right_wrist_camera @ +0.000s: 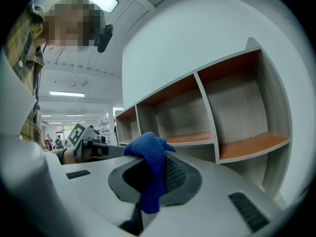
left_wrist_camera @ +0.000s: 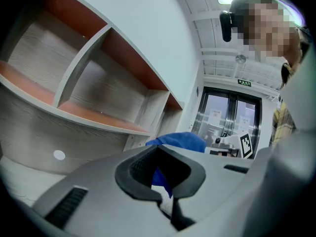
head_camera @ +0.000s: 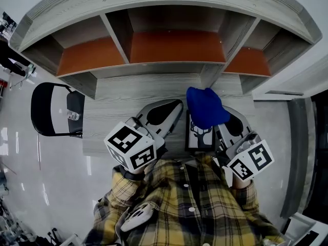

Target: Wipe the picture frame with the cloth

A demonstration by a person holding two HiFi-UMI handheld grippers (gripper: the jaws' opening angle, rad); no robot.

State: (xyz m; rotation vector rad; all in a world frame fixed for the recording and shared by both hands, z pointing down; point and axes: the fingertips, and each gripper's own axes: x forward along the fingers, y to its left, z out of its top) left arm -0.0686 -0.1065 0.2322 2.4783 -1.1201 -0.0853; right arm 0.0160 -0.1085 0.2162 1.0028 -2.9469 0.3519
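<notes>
Nearest is the person's checked shirt point(head_camera: 179, 204). Above it are two hand-held grippers, each with one marker cube. The left hand-held gripper point(head_camera: 171, 109) has its jaw tips together and pinches nothing. In its own view, only a piece of blue and a pale patch show through the hole between the jaws. The right hand-held gripper point(head_camera: 231, 127) is clamped on the one blue cloth point(head_camera: 205, 106), which hangs over its jaw tips.

Between the two grippers is one picture frame point(head_camera: 199, 133) with a deer drawing, on the grey desk point(head_camera: 128, 99). The cloth hides the frame's upper part. Whether the cloth touches the frame I cannot tell.

Behind the desk stands one shelf point(head_camera: 169, 45), of which three open compartments with orange-brown floors show. One black chair point(head_camera: 48, 109) is at the left of the desk.
</notes>
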